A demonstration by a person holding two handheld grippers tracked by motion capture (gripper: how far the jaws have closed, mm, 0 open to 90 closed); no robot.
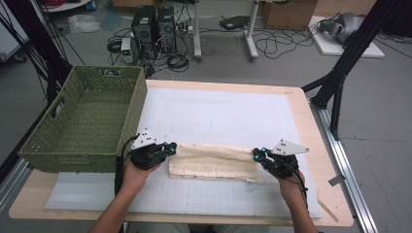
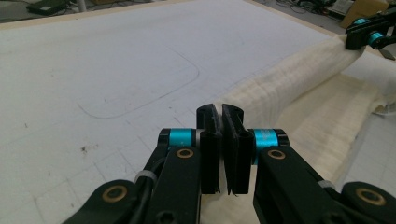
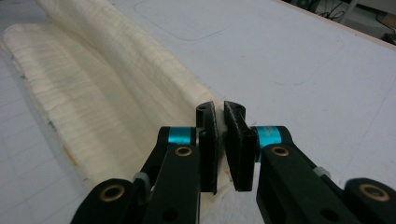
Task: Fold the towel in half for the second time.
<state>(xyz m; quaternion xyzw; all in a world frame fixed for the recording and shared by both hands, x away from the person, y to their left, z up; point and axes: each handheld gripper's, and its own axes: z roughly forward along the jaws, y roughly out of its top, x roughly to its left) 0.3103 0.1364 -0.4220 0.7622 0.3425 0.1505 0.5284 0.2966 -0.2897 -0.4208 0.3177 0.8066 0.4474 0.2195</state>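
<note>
You have both ends of the cream cloth (image 1: pixel 214 162) pinched: your left gripper (image 1: pixel 171 148) is pressed together on its end at 9 o'clock, and your right gripper (image 1: pixel 256 155) is pressed together on the end at 3 o'clock. In the left gripper view the fabric edge sits thin between the jaws, and the same holds in the right gripper view.

The main risk, as I judge it, is a slip. Each grip takes only a narrow edge of fabric, so a sharp pull or an uneven lift could draw the cloth out of one gripper and let the fold collapse. If one hand leads the other, the raised fold (image 2: pixel 289 79) will likely twist and land skewed. Pull the ends too far apart and the loose weave may stretch or the bottom layer may drag across the white mat (image 1: pixel 218 116). The green wicker basket (image 1: pixel 87 121) stands near your left hand at 10 o'clock; a wide swing could knock it.

The cloth lies on the mat toward the near side of the counter (image 1: pixel 320 145), between your hands. It is a pale, ribbed, soft weave, already doubled, with its far edge lifted into a long rounded ridge (image 3: pixel 130 65) above the flat lower layer. A small brownish mark (image 3: pixel 70 154) shows near one edge.
</note>
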